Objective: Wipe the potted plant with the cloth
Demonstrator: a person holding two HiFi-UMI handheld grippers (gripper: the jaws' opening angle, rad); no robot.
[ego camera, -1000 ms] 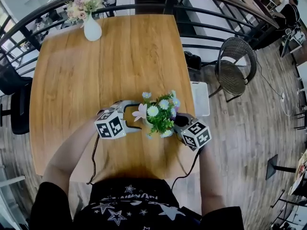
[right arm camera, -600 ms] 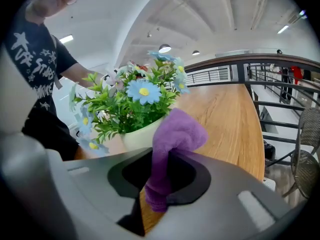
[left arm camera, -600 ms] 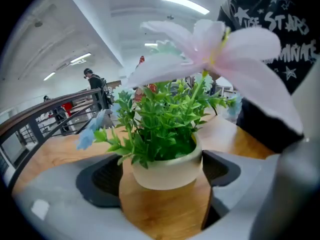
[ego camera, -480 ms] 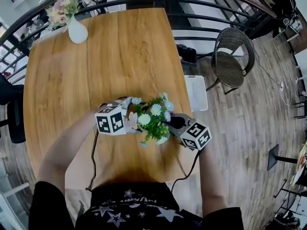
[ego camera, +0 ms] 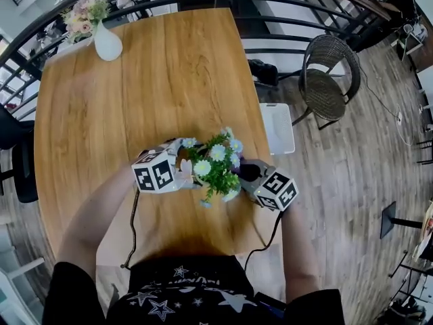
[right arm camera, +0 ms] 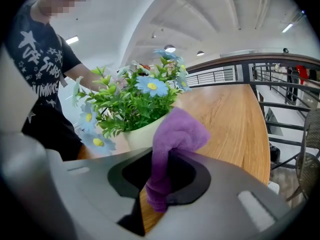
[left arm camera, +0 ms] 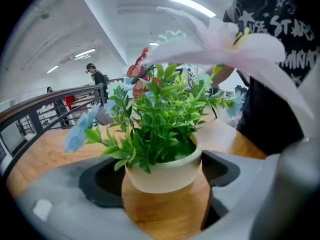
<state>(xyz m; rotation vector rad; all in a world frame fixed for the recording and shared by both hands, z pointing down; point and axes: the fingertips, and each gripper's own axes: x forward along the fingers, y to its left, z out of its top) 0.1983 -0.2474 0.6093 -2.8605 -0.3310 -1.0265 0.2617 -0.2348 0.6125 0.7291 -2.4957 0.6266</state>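
Item: potted plant (ego camera: 215,166), artificial. Round, smooth, off-white pot; dense glossy green leaves, pale blue and white daisy-type flowers, one large pink lily, an orange butterfly ornament. Stands upright near the person's edge of a rectangular wooden table (ego camera: 135,93) with pale grain

Left of the plant: left gripper (left arm camera: 161,180), grey moulded body with dark ribbed pads; jaws spread wide, pot sitting between the pads with slim gaps either side

Right of the plant: right gripper (right arm camera: 165,179), jaws clamped on a purple cloth (right arm camera: 176,134), fleecy, bunched into a soft lump that lies against the pot's wall

Well beyond the plant, far table corner: white teardrop vase (ego camera: 108,46) of pink flowers

Off the table, right of the plant: round dark wicker chair (ego camera: 328,80)
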